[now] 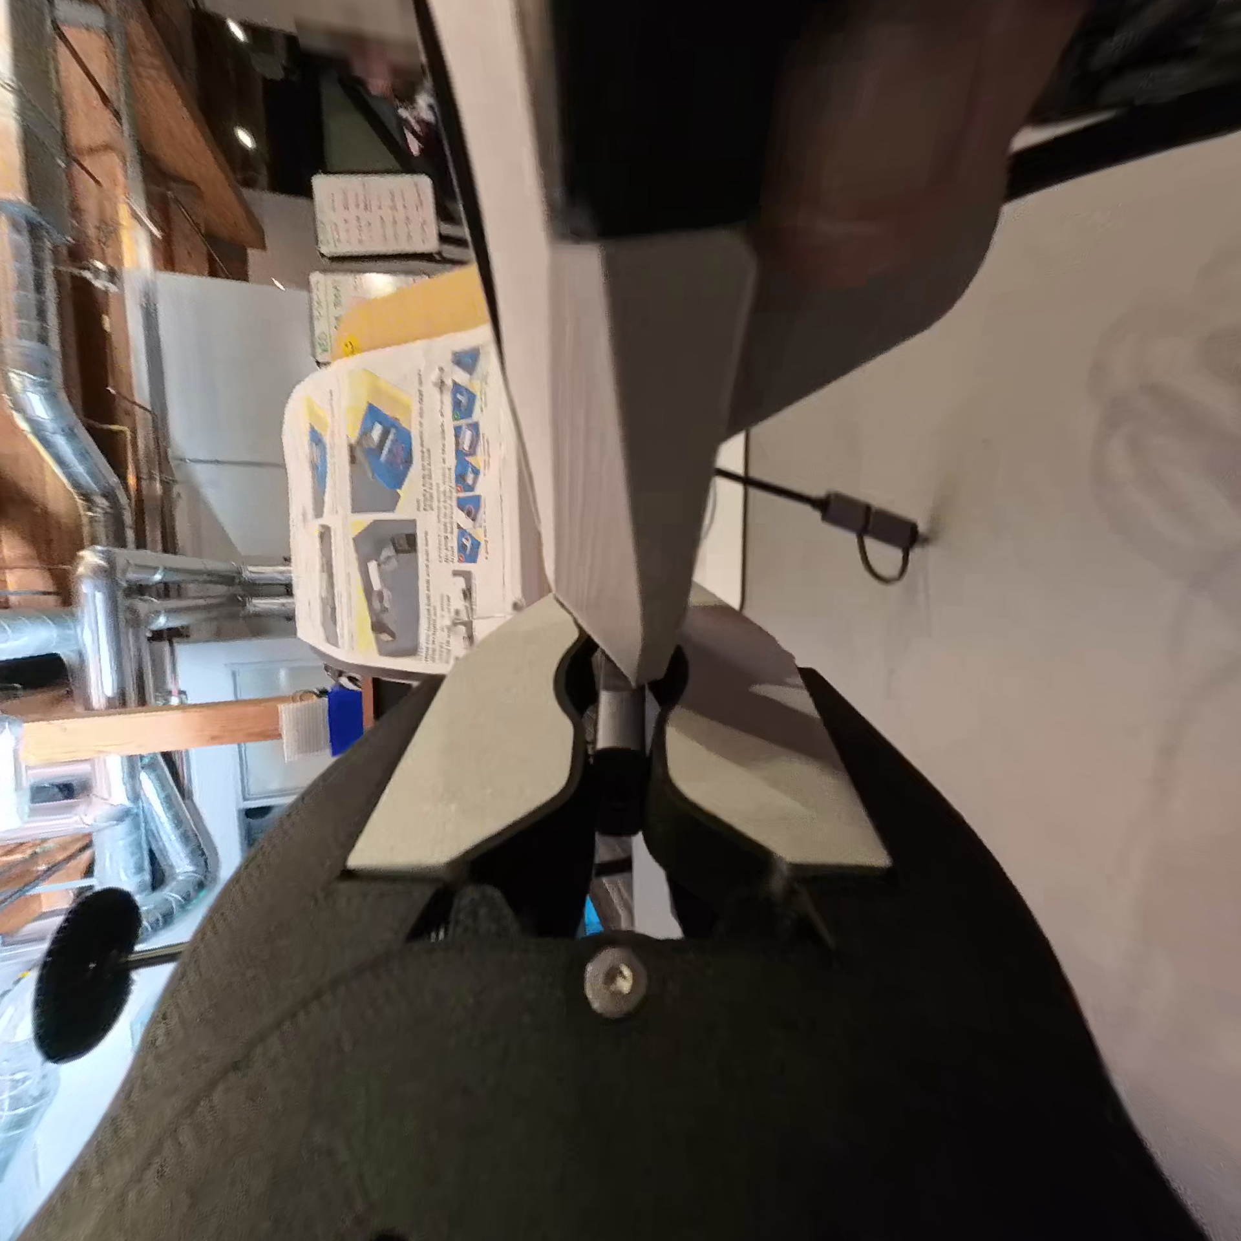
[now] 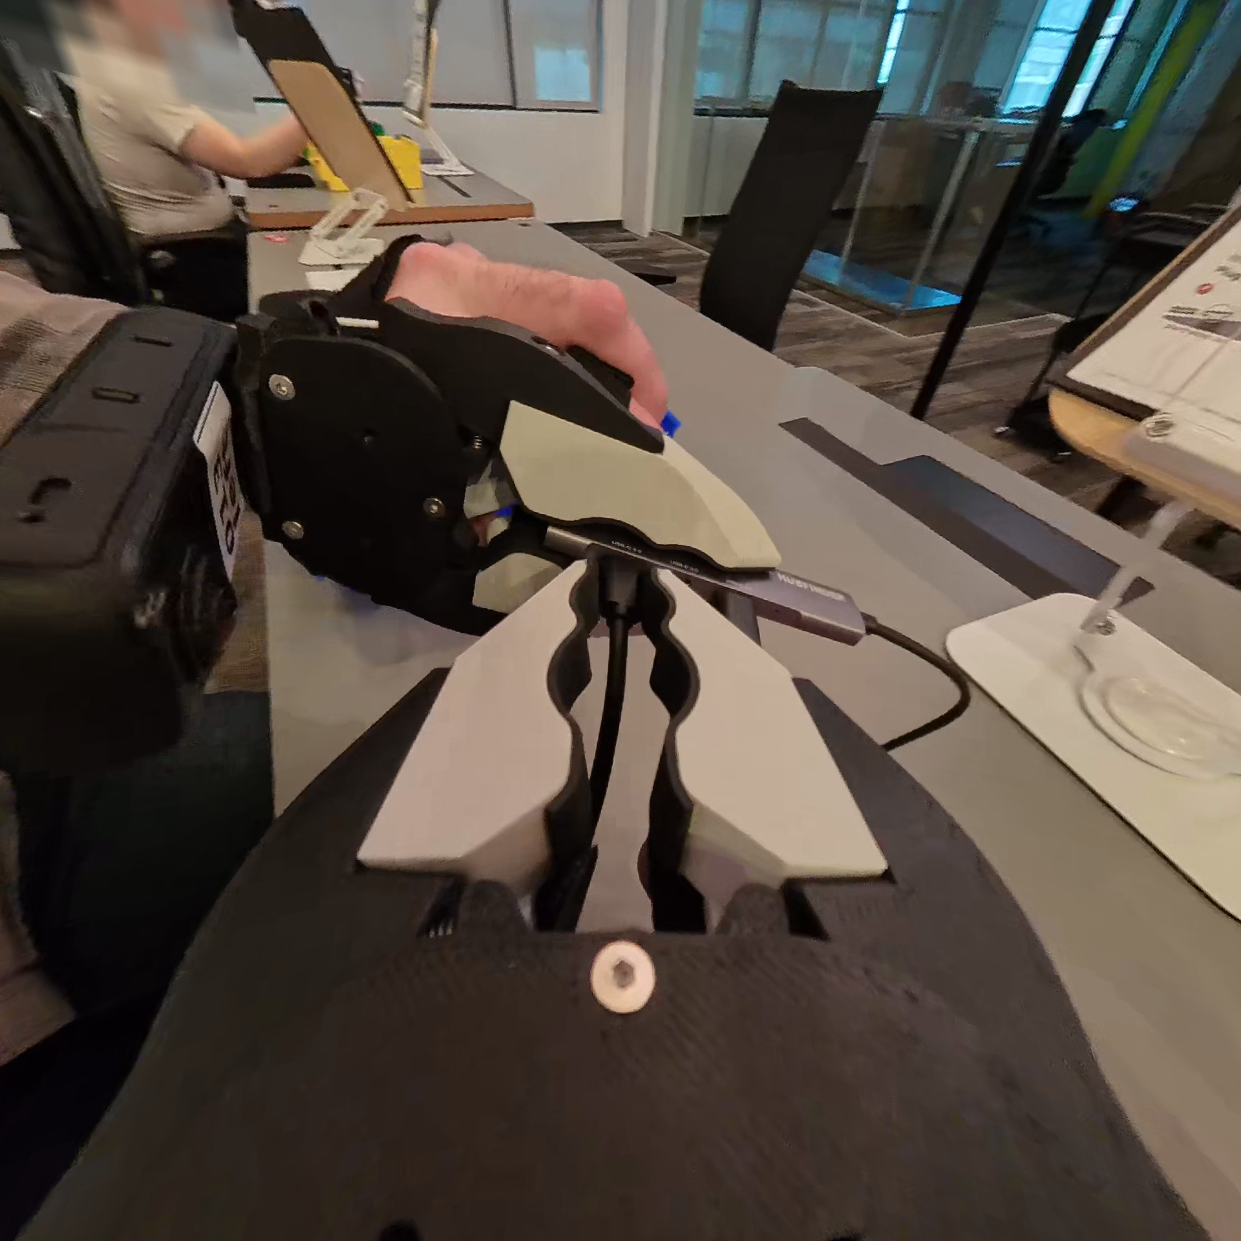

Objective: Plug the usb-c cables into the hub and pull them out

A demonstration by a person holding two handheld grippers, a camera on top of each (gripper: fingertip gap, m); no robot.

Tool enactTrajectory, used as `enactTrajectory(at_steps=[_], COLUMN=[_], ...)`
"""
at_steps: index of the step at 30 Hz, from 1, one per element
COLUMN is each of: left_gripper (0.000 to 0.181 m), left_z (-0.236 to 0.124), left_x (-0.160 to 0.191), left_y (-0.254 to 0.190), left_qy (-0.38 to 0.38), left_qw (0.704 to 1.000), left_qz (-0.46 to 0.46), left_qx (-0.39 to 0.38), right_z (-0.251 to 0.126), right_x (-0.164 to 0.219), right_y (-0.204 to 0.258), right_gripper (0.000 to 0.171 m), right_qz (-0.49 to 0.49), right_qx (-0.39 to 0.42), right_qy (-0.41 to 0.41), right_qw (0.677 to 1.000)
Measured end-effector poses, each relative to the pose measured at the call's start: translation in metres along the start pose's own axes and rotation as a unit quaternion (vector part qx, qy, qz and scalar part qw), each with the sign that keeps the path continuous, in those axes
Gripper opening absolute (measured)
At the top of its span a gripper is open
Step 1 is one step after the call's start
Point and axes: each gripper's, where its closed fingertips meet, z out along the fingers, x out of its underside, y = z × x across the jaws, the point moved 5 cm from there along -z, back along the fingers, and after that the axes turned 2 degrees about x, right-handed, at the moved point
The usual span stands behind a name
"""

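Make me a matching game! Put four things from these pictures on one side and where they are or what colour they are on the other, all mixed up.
Things:
1. hub
2. black cable
3. left gripper
4. glass dish

Descriptions:
A. on the white mat
B. runs between the right gripper's fingers
C. grey, held off the table
D. shut on the hub

Pairs: 1-C, 2-B, 3-D, 4-A

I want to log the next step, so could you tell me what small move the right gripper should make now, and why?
Probably a straight pull back: the right gripper is shut on the black cable plug, apparently seated in the hub, which the left gripper clamps.
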Motion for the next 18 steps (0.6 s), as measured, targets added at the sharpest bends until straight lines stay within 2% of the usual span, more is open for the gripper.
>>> enactTrajectory(at_steps=[1, 6, 10, 12, 15, 18], left_gripper=[0.012, 0.015, 0.045, 0.037, 0.016, 0.013], left_z=[-0.001, -0.002, 0.0, -0.001, 0.0, 0.0], left_x=[-0.002, -0.006, -0.007, -0.01, -0.012, -0.012], left_y=[0.001, 0.0, -0.001, -0.002, -0.005, -0.004], left_qy=[-0.007, -0.03, -0.029, -0.04, -0.026, -0.029], left_qw=[1.0, 0.999, 0.999, 0.998, 0.999, 0.999], left_qz=[0.002, 0.009, -0.003, -0.002, 0.015, 0.011], left_qx=[-0.004, 0.014, 0.03, 0.038, 0.039, 0.03], right_z=[-0.001, -0.002, -0.004, -0.003, -0.003, -0.004], right_x=[0.0, 0.001, -0.001, 0.0, 0.0, 0.0], right_y=[0.0, -0.001, 0.004, 0.006, 0.005, 0.004], right_gripper=[0.009, 0.009, 0.009, 0.009, 0.01, 0.009], right_qz=[0.007, 0.005, 0.01, 0.01, 0.01, 0.008], right_qx=[-0.014, -0.034, -0.06, -0.062, -0.055, -0.048], right_qy=[-0.001, 0.004, 0.002, 0.008, 0.012, 0.013], right_qw=[1.0, 0.999, 0.998, 0.998, 0.998, 0.999])
